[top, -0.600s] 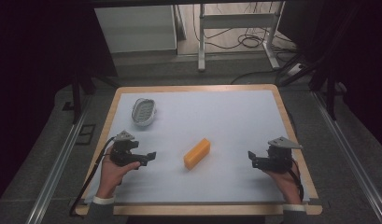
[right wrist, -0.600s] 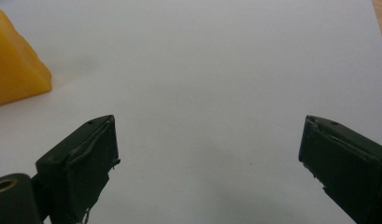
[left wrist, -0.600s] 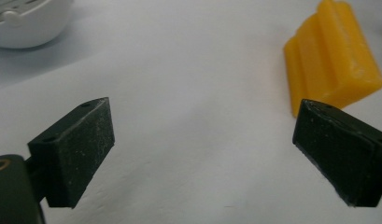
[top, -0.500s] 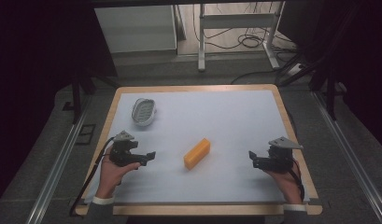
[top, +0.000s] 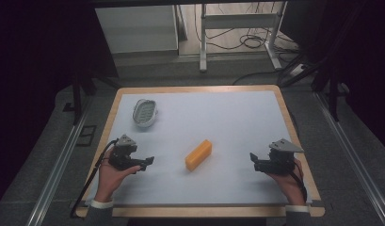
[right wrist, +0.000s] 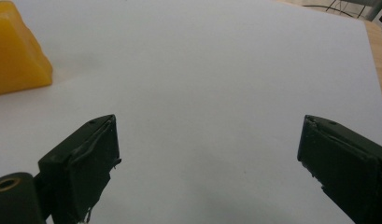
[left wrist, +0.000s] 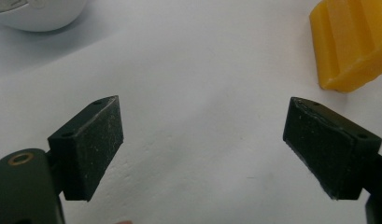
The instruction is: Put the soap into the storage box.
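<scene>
Yellow block (top: 198,154) sits centre-frame on the white table (top: 237,117), between left gripper (top: 148,162) and right gripper (top: 254,160), apart from both. Both jaws spread wide, nothing held.

Bright, evenly lit table, dark surroundings, soft shadows, slight blur.

A lab: a white-topped table (top: 237,117) ringed by black curtains (top: 35,70), floor rails (top: 58,165), loose cables (top: 246,42) and a metal stand (top: 237,23).
</scene>
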A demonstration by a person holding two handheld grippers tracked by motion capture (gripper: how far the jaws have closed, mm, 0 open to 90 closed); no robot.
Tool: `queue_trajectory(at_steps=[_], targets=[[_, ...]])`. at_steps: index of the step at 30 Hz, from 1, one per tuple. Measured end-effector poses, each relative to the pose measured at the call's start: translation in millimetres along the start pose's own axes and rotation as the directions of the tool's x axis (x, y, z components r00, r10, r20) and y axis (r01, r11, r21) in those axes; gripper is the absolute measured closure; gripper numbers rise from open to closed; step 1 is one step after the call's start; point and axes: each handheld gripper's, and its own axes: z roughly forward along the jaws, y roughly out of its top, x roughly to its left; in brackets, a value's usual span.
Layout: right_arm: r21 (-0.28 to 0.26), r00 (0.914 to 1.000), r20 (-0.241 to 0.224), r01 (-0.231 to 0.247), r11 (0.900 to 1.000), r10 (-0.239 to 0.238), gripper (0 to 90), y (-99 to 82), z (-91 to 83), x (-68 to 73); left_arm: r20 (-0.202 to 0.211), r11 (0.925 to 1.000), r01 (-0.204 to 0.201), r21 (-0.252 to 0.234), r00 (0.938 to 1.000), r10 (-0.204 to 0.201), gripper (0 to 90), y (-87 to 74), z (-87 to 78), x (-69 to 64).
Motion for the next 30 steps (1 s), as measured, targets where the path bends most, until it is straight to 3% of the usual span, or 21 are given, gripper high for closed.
queue_trajectory(at_steps=[2, 6, 8, 10, 12, 18, 30], targets=[[0.001, 1.0000, 0.004, -0.008, 1.0000, 0.008, 5.9, -1.9, -1.2, -3.4, -0.016, 0.9998, -0.017, 0.003, 0.9997, 0.017, 13.1, 3.6, -5.7, -0.9], [-0.001, 0.9991, 0.016, -0.039, 0.9992, 0.039, 6.1, -5.1, -3.9, -11.4, 0.024, 0.9997, -0.006, -0.023, 0.9997, 0.006, 13.3, 12.8, -14.2, -0.9], [0.000, 0.9987, 0.020, -0.046, 0.9989, 0.046, 6.2, -6.0, -4.6, -14.2, 0.003, 0.9997, -0.025, -0.005, 0.9997, 0.025, 12.9, 19.0, -16.0, -2.5], [0.000, 0.9987, 0.019, -0.048, 0.9989, 0.048, 6.3, -6.2, -5.0, -14.8, 0.008, 0.9994, -0.035, -0.007, 0.9993, 0.035, 13.2, 22.2, -17.5, -4.0], [0.002, 0.9989, 0.018, -0.044, 0.9990, 0.044, 6.5, -6.3, -5.9, -13.9, 0.028, 0.9973, -0.071, -0.017, 0.9970, 0.071, 13.1, 31.1, -20.9, -9.9], [0.000, 0.9989, 0.025, -0.039, 0.9992, 0.039, 6.5, -5.8, -8.5, -12.6, 0.044, 0.9929, -0.117, -0.020, 0.9920, 0.118, 13.0, 45.0, -22.9, -18.6], [0.000, 0.9976, 0.059, -0.037, 0.9993, 0.037, 7.1, -7.4, -9.8, -12.8, 0.066, 0.9833, -0.182, -0.006, 0.9812, 0.182, 13.1, 75.8, -19.9, -41.1]])
